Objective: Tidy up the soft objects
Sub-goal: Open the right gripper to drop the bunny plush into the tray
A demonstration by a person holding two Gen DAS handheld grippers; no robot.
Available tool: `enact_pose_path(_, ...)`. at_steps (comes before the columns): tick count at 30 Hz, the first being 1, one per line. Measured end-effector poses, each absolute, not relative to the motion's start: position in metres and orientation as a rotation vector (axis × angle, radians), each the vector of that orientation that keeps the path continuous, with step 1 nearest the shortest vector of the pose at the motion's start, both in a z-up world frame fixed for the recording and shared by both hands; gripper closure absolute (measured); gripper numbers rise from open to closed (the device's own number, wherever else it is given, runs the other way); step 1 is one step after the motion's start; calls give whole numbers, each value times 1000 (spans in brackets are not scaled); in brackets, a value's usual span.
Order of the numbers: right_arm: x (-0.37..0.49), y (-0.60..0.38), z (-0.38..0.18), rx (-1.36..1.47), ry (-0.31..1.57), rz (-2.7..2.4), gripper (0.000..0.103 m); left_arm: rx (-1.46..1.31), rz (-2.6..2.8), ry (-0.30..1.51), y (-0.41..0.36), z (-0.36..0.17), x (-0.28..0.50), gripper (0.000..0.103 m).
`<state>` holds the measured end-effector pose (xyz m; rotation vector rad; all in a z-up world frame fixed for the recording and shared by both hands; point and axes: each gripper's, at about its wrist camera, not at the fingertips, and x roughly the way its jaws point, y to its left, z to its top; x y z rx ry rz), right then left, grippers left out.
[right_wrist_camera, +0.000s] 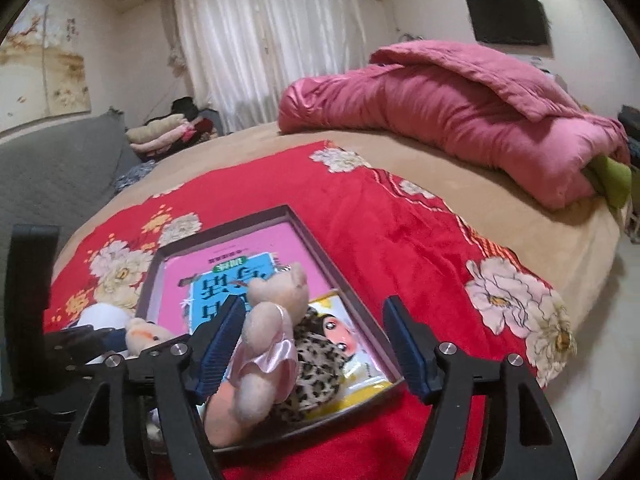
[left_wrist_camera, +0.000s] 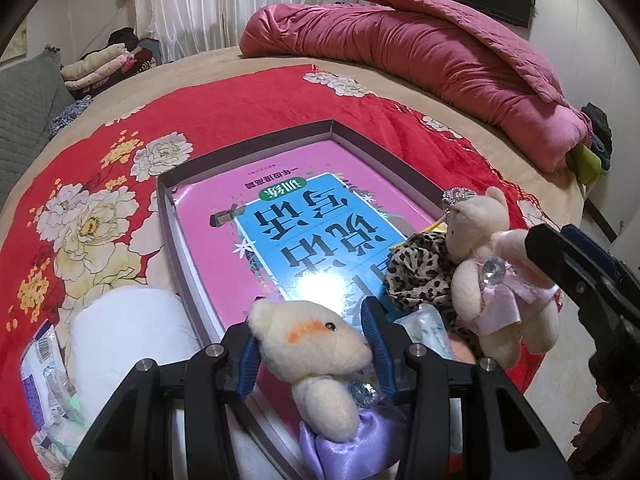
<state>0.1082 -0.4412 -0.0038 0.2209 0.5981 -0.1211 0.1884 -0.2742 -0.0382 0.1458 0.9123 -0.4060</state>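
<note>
**Sorting plush bears into a shallow box on a bed**

Seen from the left wrist, the left gripper [left_wrist_camera: 316, 354] is closed on the head of a cream bear [left_wrist_camera: 320, 356] in a lilac satin dress; both blue pads press into the plush, so the jaws stand at a middling width around it. The bear is judged light and squashy, with a slippery dress and a hard plastic gem at the chest, so the head or body is the better place to be gripped. It hangs over the near edge of a shallow box [left_wrist_camera: 248, 146], in which a pink and blue book [left_wrist_camera: 280, 216] lies flat. A second bear [left_wrist_camera: 492, 268], in a pink dress, sits at the box's near right corner against a leopard-print cloth [left_wrist_camera: 416, 268]. A white fluffy roll [left_wrist_camera: 128, 332] and some plastic packets [left_wrist_camera: 40, 364] lie left of the box on a red flowered blanket [left_wrist_camera: 248, 100].

From the right wrist, the right gripper [right_wrist_camera: 312, 344] is seen with its jaws wide; the pink-dressed bear [right_wrist_camera: 268, 332] stands between them, near the left pad, and no squeeze is evident. It is judged set down. The bed [right_wrist_camera: 420, 172] is soft and will give under pressure. A rolled pink quilt [right_wrist_camera: 460, 108] lies at the far side, white curtains [right_wrist_camera: 264, 44] hang behind, and a dark screen [right_wrist_camera: 508, 18] is mounted on the wall.
</note>
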Motion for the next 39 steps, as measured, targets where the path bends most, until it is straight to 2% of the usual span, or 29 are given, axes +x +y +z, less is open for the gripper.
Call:
enact_pose_path(17, 111, -446, -11, 233, 631, -138, 30, 118, -423, 916, -274, -36, 189, 56)
enact_pose_path(24, 96, -460, -4, 208, 600, -291, 30, 104, -424, 904, -268, -29, 183, 54)
enact_pose_path(33, 95, -484, -29, 218, 797, -380, 30, 73, -449, 879, -263, -16, 166, 54)
enact_pose_path(39, 119, -461, -43, 88, 869, -336, 30, 65, -455, 875, -261, -13, 161, 54)
